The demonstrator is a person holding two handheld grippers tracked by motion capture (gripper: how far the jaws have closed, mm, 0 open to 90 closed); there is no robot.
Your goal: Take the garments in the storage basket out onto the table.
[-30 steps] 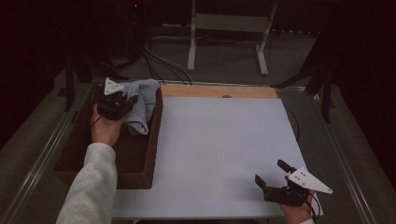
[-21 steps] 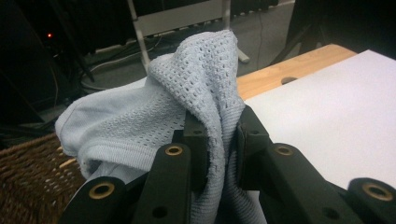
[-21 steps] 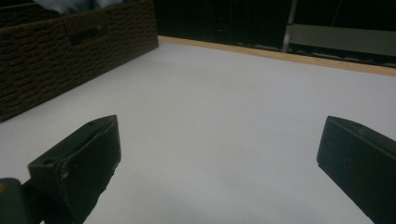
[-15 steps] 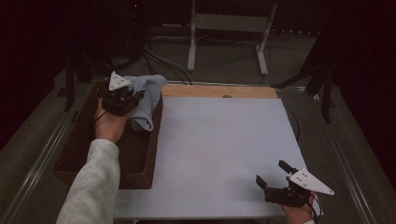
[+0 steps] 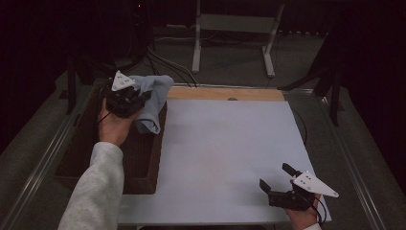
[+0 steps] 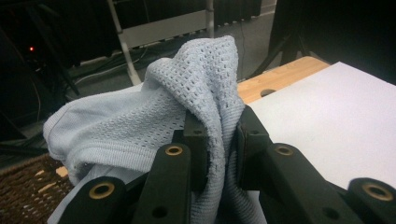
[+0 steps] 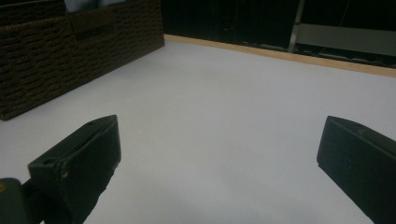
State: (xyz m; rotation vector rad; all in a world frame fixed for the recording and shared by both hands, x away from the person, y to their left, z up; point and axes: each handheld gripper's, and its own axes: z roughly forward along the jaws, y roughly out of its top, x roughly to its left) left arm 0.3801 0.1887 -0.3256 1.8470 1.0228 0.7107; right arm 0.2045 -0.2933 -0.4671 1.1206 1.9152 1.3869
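Note:
A pale blue knitted cloth [image 5: 154,98] hangs bunched above the far end of a dark wicker basket [image 5: 143,163] at the table's left. My left gripper [image 5: 142,97] is shut on the cloth and holds it lifted over the basket's right wall. In the left gripper view the cloth [image 6: 187,98] is pinched between the black jaws of the left gripper [image 6: 218,140] and drapes to both sides. My right gripper [image 5: 277,176] rests low near the front right corner of the white table top [image 5: 225,148], open with nothing between its fingers. The right gripper [image 7: 219,158] points toward the basket [image 7: 56,51].
A wooden strip [image 5: 225,93] runs along the table's far edge. Beyond it stand a metal stand [image 5: 230,28] and cables on the floor. Metal rails [image 5: 43,153] flank the table on both sides.
My left gripper has lifted the cloth up and moved it right, from inside the basket to over its right wall. The right gripper has stayed in place.

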